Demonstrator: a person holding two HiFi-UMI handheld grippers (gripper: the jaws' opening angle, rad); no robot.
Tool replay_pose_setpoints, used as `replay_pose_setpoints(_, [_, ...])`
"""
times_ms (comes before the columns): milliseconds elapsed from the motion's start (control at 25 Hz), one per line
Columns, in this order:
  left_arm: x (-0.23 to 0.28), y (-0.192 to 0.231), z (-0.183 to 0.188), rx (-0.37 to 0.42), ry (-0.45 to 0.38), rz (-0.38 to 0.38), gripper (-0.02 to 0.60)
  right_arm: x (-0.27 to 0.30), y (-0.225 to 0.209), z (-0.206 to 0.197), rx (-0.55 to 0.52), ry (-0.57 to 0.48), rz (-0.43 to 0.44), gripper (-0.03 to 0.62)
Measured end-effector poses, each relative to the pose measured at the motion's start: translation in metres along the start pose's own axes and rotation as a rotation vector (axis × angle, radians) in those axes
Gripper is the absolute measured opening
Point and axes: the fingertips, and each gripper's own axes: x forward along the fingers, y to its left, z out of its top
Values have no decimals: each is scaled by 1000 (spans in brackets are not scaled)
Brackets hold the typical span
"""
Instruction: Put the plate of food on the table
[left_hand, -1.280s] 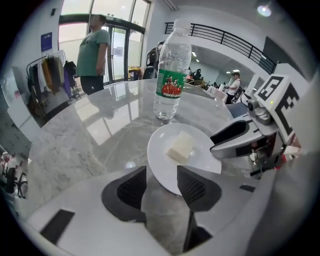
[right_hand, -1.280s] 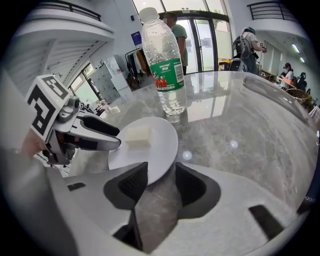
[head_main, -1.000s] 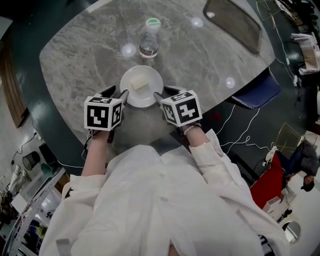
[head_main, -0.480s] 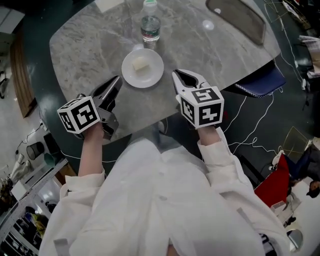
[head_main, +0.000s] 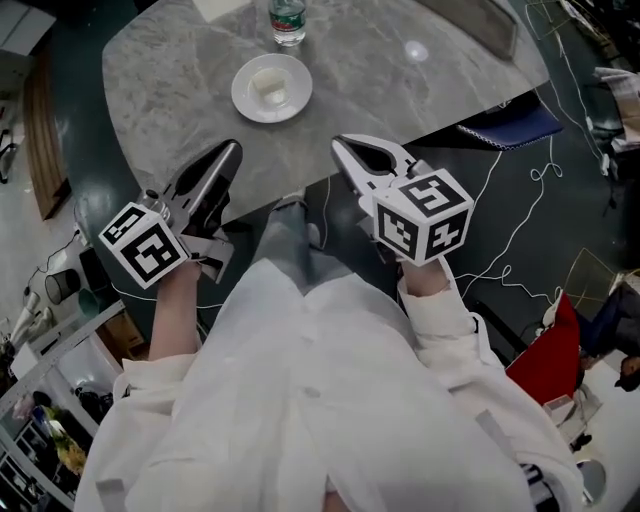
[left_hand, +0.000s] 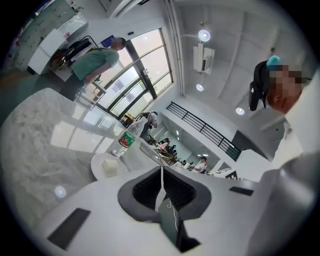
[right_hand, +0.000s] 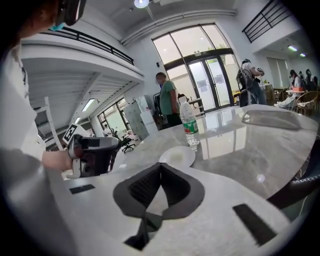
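Note:
A white plate (head_main: 271, 87) with a pale block of food (head_main: 267, 85) rests on the grey marble table (head_main: 400, 90), near its front edge. My left gripper (head_main: 232, 150) is held off the table's near edge, below and left of the plate; its jaws have just closed and are shut on nothing. My right gripper (head_main: 338, 145) is held to the plate's lower right, its jaws likewise just closed and empty. The plate (left_hand: 107, 166) shows beyond the shut left gripper (left_hand: 161, 167). The plate (right_hand: 177, 156) also lies past the shut right gripper (right_hand: 161, 165).
A water bottle (head_main: 287, 22) stands just behind the plate. A dark tray (head_main: 480, 25) lies at the table's far right. A blue chair (head_main: 510, 125) and loose cables (head_main: 520, 230) are on the floor to the right. A person (right_hand: 167, 102) stands beyond the table.
Both grippers have let go of the plate's rim, shut, and pulled back and up toward me. The plate stays on the table.

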Motion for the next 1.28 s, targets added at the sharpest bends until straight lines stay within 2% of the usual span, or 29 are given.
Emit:
replay_pose_setpoints(160, [-22, -15, -20, -19, 4, -3, 26, -23, 17, -7, -16, -12, -9, 3])
replay_pose_setpoints(240, [-31, -19, -32, -23, 20, 19, 26, -32, 26, -10, -19, -20, 0, 3])
replay_pose_setpoints(400, [-42, -19, -60, 61, 98, 99, 21, -41, 42, -22, -23, -24, 23, 3])
replay_pose_setpoints(480, [-46, -24, -68, 95, 125, 104, 21, -41, 47, -30, -13, -11, 24, 3])
replay_pose_setpoints(560, [-49, -29, -73, 87, 132, 97, 21, -39, 50, -40, -5, 15, 14, 3])
replay_pose_setpoints(800, [-53, -33, -69, 74, 142, 71, 21, -30, 65, -45, 26, 33, 16, 3])
replay_pose_setpoints(1000, [-64, -22, -63, 66, 176, 104, 21, -20, 87, -37, 40, 22, 36, 3])
replay_pose_setpoints(1280, [-75, -17, -67, 23, 212, 94, 21, -18, 117, -27, 26, -19, 52, 3])
